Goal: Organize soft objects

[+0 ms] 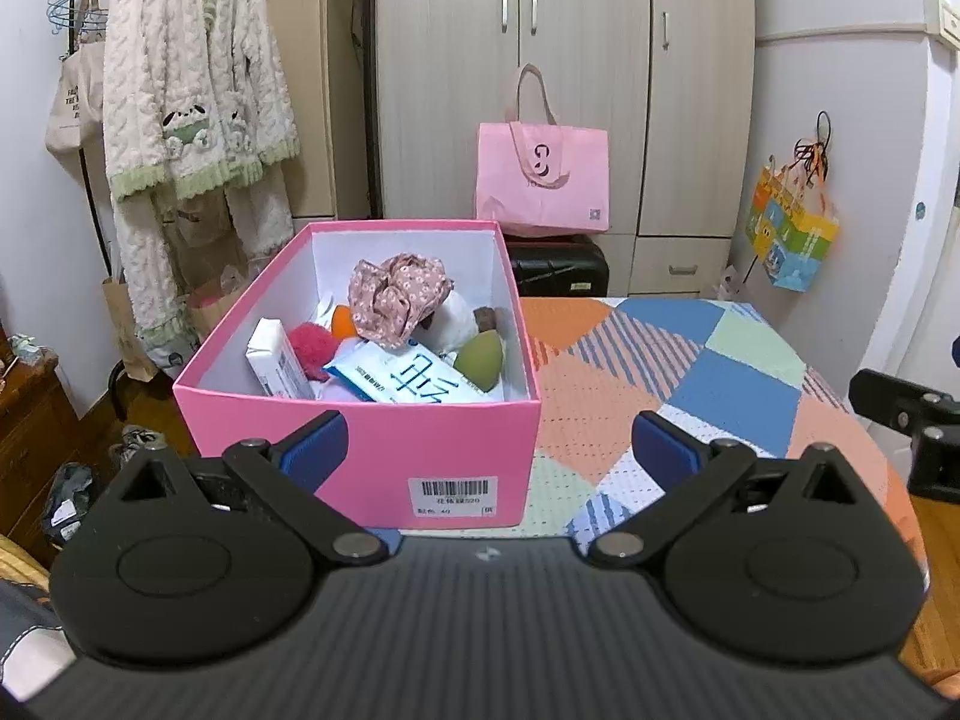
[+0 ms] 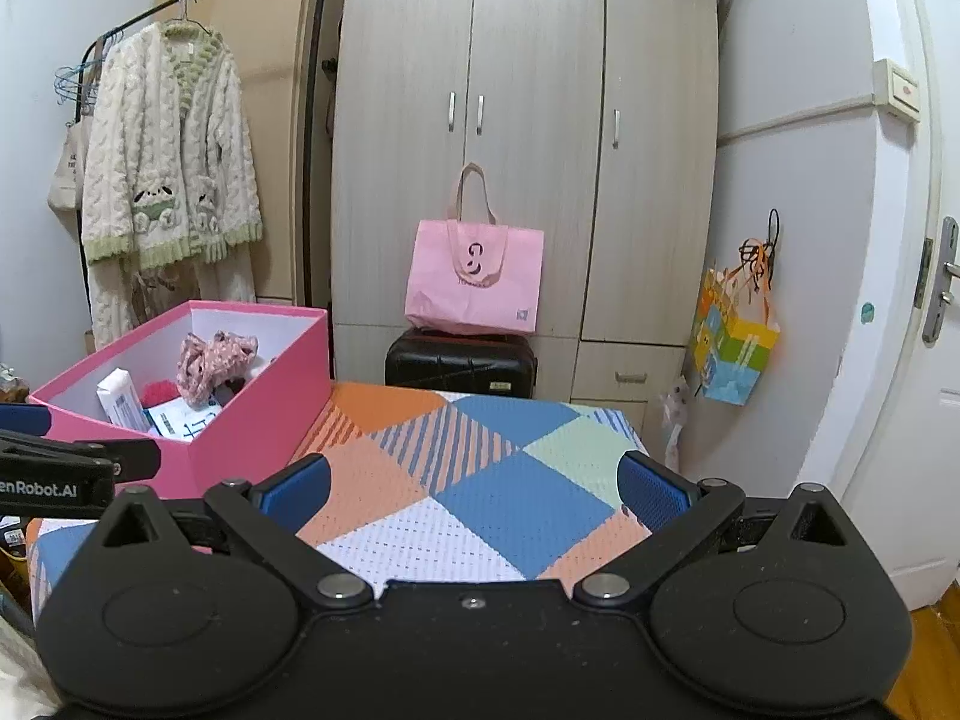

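Currently both the left tool (image 1: 489,441) and right tool (image 2: 474,483) are gaping empty; reaching carelessly risks shoving the pink cardboard box (image 1: 360,450) off the patchwork-covered counter (image 2: 480,480).

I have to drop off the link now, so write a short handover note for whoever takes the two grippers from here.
Left gripper: open, empty, just short of the pink box.
Right gripper: open, empty, over the patchwork table cover, box to its left.
Things: the box holds the floral cloth, red fluffy item, green sponge, orange sponge, wipes pack and a white carton.
Done: all visible soft items are in the box.
Left: nothing loose shows on the cover; check areas outside both views.
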`<state>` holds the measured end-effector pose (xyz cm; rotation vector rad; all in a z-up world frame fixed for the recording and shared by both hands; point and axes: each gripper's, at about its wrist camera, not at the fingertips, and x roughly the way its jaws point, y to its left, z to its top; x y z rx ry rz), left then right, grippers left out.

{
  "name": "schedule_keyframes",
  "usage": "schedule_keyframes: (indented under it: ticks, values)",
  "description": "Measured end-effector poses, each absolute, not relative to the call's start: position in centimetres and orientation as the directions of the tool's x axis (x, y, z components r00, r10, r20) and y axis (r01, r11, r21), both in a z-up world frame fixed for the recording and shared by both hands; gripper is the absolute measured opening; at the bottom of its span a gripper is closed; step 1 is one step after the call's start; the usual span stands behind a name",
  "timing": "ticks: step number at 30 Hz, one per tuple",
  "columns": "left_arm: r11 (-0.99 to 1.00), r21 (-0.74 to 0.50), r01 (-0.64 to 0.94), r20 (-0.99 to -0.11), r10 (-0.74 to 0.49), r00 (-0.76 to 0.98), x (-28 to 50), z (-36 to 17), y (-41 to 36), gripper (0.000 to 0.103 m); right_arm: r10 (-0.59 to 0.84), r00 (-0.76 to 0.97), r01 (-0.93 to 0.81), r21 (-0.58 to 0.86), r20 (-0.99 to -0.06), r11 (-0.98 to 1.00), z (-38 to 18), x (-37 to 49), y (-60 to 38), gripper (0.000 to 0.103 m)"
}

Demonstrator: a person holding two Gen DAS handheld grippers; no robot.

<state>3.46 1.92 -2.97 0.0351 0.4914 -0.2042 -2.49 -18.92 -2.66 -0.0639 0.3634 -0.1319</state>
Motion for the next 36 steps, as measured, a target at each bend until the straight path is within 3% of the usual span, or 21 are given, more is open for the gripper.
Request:
schedule_keyframes:
  ticks: [11,36]
  values:
    - [0.980,0.000,0.197,-0.480,-0.173,0.860,3.2,-3.0,1.8,0.102,-0.147,0.913,0.123,-0.086,-0.381,0.989,-3.0,-2.2,-19.0,0.103]
    - [0.980,0.037,0.194,-0.430,-0.160,0.888,1.9,-3.0,1.4,0.103,-0.162,0.923,0.147,-0.069,-0.348,0.987,-2.5,-3.7,-19.3,0.103]
